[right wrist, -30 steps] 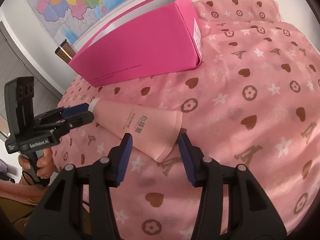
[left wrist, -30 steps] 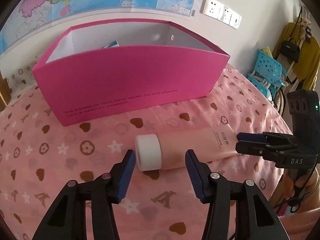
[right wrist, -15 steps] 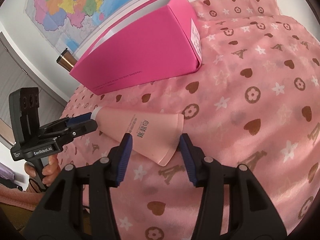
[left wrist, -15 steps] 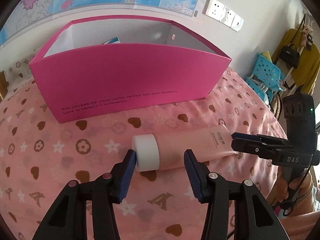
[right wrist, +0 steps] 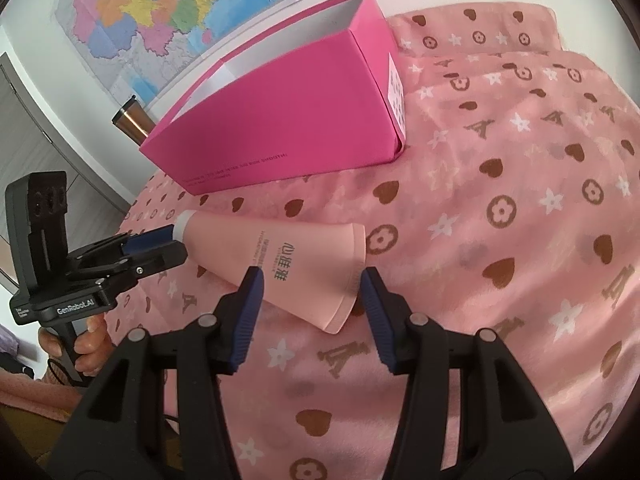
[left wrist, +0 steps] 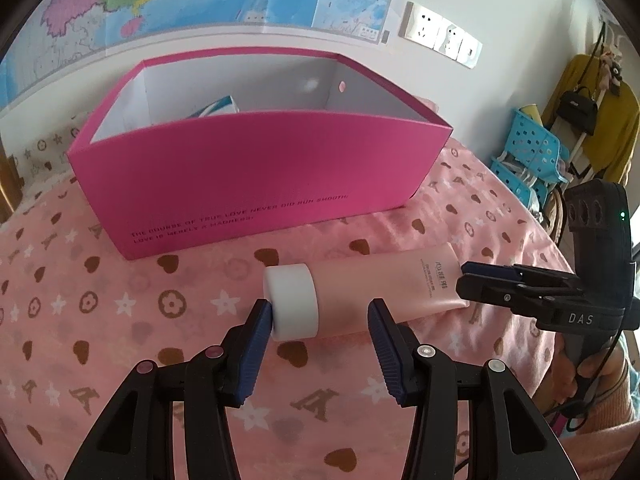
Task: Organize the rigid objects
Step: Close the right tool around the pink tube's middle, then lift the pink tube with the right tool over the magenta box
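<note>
Pink tube [left wrist: 376, 292] not yet boxed, lying at 6 o'clock of magenta box [left wrist: 256, 184]; left gripper [left wrist: 318, 334] and right gripper [right wrist: 310, 298] both agape, straddling its ends, ungrasped.

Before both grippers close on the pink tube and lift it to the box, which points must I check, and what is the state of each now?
1. Left gripper open around the white cap: ok, one pad touches the cap's end.
2. Right gripper open around the tube's flat crimped end: ok.
3. Pink tube lying flat on the patterned cloth: ok.
4. Pink box open on top: ok.
5. Free room inside the box: cannot tell; a blue-white item already stands in it.
6. Cap tightly shut: cannot tell.
</note>
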`<state>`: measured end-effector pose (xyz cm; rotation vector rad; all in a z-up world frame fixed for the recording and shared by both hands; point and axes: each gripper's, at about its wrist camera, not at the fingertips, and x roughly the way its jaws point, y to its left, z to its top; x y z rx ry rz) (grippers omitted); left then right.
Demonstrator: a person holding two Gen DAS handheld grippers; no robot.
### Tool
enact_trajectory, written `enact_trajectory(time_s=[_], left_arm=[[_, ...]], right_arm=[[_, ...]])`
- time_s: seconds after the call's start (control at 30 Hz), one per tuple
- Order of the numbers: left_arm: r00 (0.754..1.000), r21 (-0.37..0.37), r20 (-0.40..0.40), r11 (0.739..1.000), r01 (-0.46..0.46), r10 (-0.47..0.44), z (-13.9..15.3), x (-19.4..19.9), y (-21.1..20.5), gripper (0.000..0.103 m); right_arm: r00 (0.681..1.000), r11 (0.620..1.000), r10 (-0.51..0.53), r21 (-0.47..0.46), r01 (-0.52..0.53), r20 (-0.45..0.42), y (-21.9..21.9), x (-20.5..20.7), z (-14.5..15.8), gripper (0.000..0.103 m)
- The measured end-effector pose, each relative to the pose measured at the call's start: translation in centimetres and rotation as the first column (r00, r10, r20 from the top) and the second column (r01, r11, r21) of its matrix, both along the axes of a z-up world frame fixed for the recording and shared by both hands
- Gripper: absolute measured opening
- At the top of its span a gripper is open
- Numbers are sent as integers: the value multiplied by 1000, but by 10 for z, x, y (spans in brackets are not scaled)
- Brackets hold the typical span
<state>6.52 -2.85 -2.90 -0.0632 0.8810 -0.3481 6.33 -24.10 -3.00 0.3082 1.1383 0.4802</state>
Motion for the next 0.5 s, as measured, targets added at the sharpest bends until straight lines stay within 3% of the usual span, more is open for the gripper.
enact_trajectory(time_s=[0.5], left_arm=[[998,-10,55,1000,-4,5,23,-3,4,50]], right_arm=[[997,1000,18,-18,-17,68,5,3,24,53]])
